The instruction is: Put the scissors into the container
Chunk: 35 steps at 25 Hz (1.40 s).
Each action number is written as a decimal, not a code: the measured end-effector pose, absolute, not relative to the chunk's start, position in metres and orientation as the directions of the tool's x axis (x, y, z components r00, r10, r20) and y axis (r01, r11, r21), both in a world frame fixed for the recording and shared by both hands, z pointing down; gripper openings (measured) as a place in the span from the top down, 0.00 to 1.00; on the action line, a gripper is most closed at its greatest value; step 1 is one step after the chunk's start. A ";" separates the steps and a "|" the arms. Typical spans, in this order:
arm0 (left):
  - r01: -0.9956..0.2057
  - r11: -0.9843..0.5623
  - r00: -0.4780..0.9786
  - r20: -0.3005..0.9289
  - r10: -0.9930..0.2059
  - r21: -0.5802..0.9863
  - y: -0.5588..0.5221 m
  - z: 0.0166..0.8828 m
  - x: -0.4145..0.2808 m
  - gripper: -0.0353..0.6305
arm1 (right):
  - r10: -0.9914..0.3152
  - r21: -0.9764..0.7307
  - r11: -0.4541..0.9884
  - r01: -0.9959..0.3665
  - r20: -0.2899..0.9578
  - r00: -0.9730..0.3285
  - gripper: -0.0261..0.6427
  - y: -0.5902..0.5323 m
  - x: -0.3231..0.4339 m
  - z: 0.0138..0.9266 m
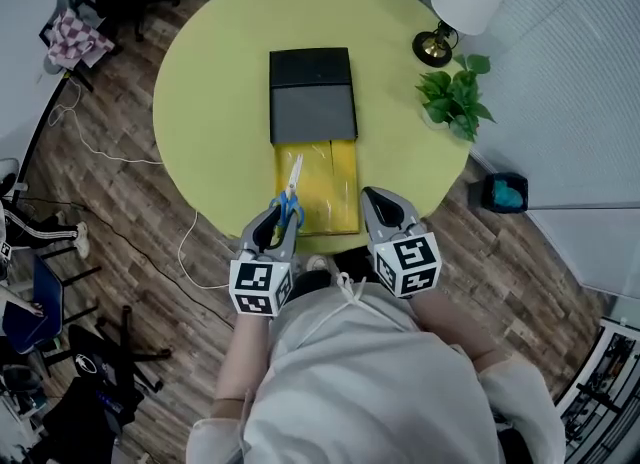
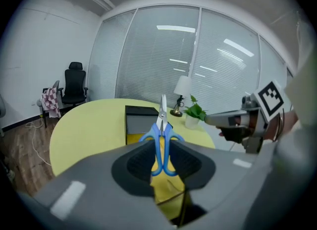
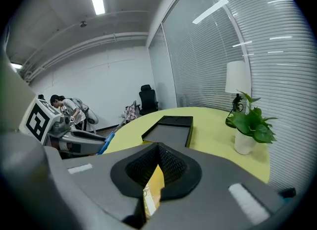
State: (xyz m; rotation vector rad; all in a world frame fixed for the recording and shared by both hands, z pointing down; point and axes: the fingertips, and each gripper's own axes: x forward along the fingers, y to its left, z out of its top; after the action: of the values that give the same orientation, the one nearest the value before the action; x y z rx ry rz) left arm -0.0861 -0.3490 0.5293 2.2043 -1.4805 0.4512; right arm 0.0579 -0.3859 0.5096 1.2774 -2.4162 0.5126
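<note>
Blue-handled scissors [image 1: 290,197] are held by their handles in my left gripper [image 1: 277,216], which is shut on them. The steel blades point away from me, over the near left part of a yellow tray [image 1: 335,187]. That tray sticks out from a black container [image 1: 311,69] with a grey top, lying in the middle of the round yellow-green table [image 1: 210,102]. In the left gripper view the scissors [image 2: 162,134] stand up between the pads. My right gripper [image 1: 385,208] hovers shut and empty just right of the tray's near end, its pads [image 3: 171,164] closed together.
A white-shaded lamp [image 1: 455,12] and a potted green plant [image 1: 455,97] stand at the table's far right edge. A blue bin [image 1: 505,193] sits on the wooden floor to the right. Cables [image 1: 95,147] and office chairs lie to the left.
</note>
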 end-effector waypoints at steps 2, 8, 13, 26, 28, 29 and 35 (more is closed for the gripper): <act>-0.927 -0.327 0.373 0.535 -0.758 0.183 -0.356 0.542 -0.082 0.80 | -0.701 -0.149 0.531 -0.834 0.476 -0.531 0.96 -0.397 0.059 0.513; -0.920 -0.339 0.381 0.663 -0.645 0.199 -0.370 0.587 -0.067 0.80 | -0.671 -0.157 0.554 -0.817 0.497 -0.550 0.96 -0.418 0.062 0.522; -0.917 -0.351 0.370 0.740 -0.562 0.191 -0.382 0.617 -0.058 0.80 | -0.649 -0.168 0.563 -0.809 0.517 -0.559 0.96 -0.430 0.066 0.532; -0.922 -0.346 0.313 0.861 -0.401 0.173 -0.398 0.668 -0.039 0.80 | -0.624 -0.200 0.567 -0.799 0.529 -0.575 0.96 -0.449 0.072 0.546; -0.922 -0.348 0.308 0.870 -0.385 0.172 -0.398 0.671 -0.037 0.80 | -0.619 -0.204 0.568 -0.797 0.533 -0.577 0.96 -0.450 0.073 0.548; -0.919 -0.353 0.309 0.873 -0.377 0.173 -0.399 0.672 -0.036 0.80 | -0.616 -0.205 0.569 -0.797 0.535 -0.578 0.96 -0.450 0.073 0.550; -0.917 -0.365 0.285 0.901 -0.328 0.158 -0.397 0.684 -0.032 0.80 | -0.601 -0.206 0.570 -0.796 0.556 -0.574 0.96 -0.448 0.075 0.557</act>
State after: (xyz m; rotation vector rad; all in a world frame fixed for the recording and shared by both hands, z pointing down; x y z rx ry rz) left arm -0.0315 -0.3971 0.6841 1.8492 -1.1203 1.0596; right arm 0.0751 -0.4477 0.5567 1.1259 -2.3772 0.6183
